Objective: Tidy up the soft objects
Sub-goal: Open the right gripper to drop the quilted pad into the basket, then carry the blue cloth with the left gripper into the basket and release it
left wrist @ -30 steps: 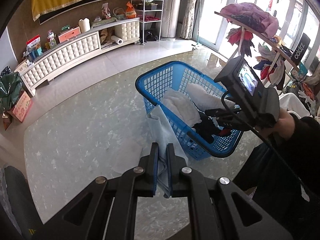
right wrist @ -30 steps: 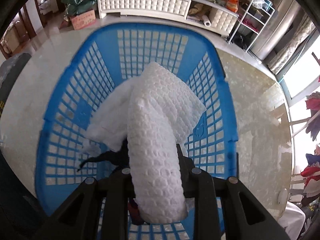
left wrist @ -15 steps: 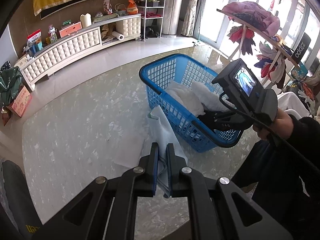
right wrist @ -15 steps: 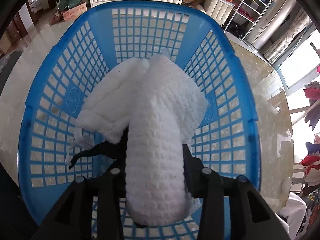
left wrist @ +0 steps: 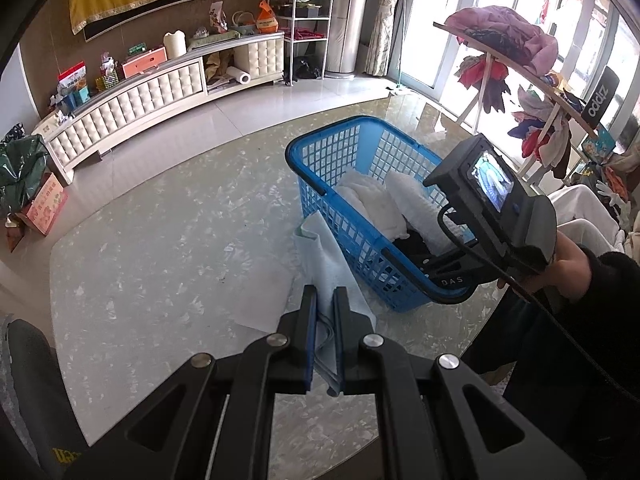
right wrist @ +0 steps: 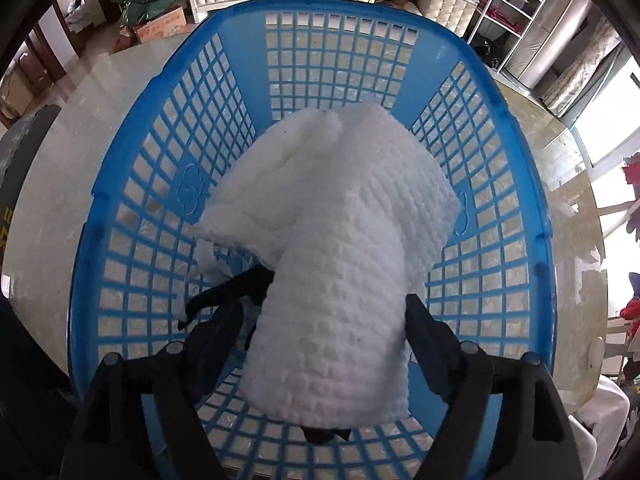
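Towel (right wrist: pixel 340 248) in basket (right wrist: pixel 340 20) — jaws opening

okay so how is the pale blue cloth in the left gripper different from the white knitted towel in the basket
The pale blue cloth is thin and smooth; the white knitted towel is thick and bumpy. The blue cloth hangs outside the blue plastic basket, clamped in the shut left gripper; the white towel lies inside it, between the right gripper's opening jaws. Both are soft fabric.
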Available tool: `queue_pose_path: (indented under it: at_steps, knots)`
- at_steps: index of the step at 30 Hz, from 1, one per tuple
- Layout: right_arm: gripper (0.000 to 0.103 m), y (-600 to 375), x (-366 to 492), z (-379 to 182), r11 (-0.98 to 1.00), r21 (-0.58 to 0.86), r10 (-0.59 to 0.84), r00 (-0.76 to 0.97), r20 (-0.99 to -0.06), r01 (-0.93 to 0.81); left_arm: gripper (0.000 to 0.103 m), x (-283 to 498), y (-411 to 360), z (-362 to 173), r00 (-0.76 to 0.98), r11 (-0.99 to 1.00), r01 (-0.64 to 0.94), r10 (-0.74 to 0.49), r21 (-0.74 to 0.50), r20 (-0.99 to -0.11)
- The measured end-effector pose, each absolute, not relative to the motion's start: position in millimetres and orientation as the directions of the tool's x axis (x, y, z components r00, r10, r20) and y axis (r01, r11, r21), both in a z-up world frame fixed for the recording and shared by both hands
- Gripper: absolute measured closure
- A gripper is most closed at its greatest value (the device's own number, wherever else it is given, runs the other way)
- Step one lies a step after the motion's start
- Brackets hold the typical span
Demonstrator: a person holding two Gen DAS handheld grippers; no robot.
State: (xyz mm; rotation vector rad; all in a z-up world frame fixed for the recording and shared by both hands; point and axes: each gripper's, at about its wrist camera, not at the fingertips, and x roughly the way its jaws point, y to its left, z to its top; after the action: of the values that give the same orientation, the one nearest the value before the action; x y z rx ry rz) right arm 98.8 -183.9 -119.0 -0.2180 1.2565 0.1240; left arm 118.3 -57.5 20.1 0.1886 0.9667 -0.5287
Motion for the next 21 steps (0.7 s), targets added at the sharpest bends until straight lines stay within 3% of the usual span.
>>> queue_pose_path:
  at_steps: [4, 5, 6, 21]
  knots:
    - [0.02, -184.9, 88.4, -100.6, 0.976, -0.092, -0.015, 0.358, -0.933, -0.199, 0.096, 118.7, -58.8, 21.2, 0.457, 0.86, 0.505, -0.337, -0.071, -0.823]
    - [0.003, -185.5, 87.6, -93.6, 0.975, -0.11, -0.029, 0.382, -0.924, -0.192, 0.096, 119.1, -59.0, 21.5, 0.458, 0.86, 0.505, -0.336, -0.07, -0.823]
    - [0.0, -185.5, 85.4, -85.1, 0.976, -0.118, -0.032, 0.411, -0.911, -0.186, 0.096, 119.8, -60.2, 21.8, 0.458, 0.861, 0.504, -0.335, -0.07, -0.823]
    - [0.0, -246.2, 61.3, -40.2, 0.981, -0.047, 0.067, 0.548, -0.834, -0.19, 0.096, 123.5, -119.4, 21.5, 0.43, 0.825, 0.562, -0.348, -0.055, -0.833]
